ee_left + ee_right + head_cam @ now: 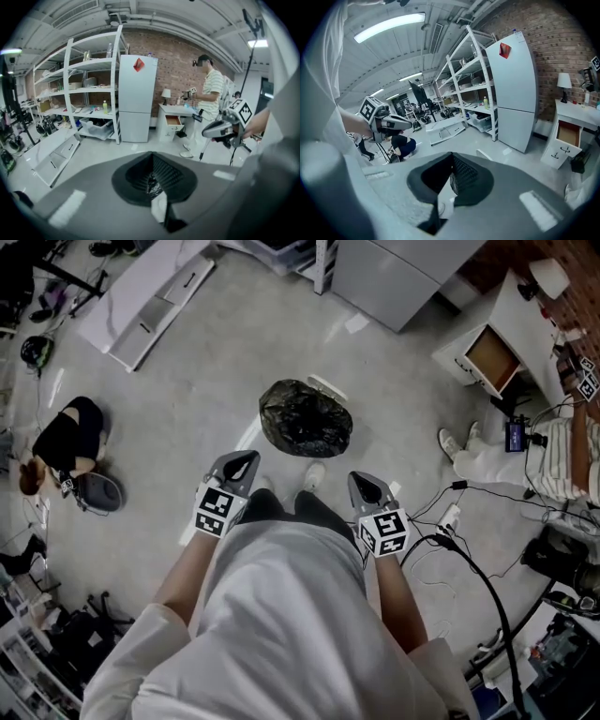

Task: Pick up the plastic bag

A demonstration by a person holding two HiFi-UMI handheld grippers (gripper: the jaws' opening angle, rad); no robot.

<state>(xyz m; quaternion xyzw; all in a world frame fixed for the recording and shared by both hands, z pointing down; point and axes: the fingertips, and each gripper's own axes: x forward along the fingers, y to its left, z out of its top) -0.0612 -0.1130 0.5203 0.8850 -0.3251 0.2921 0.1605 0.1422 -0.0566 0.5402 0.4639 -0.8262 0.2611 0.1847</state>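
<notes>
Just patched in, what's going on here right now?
A person stands holding the left hand-held gripper and the right hand-held gripper close in front of the body. Both have their jaws together, with nothing between them. The black plastic bag sits on the floor just ahead, untouched. Neither gripper has gone down to it yet.

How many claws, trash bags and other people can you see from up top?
Claws: 2 (left claw, right claw)
Black plastic bag: 1
Other people: 2 (crouching person, standing person)
Total: 5
</notes>
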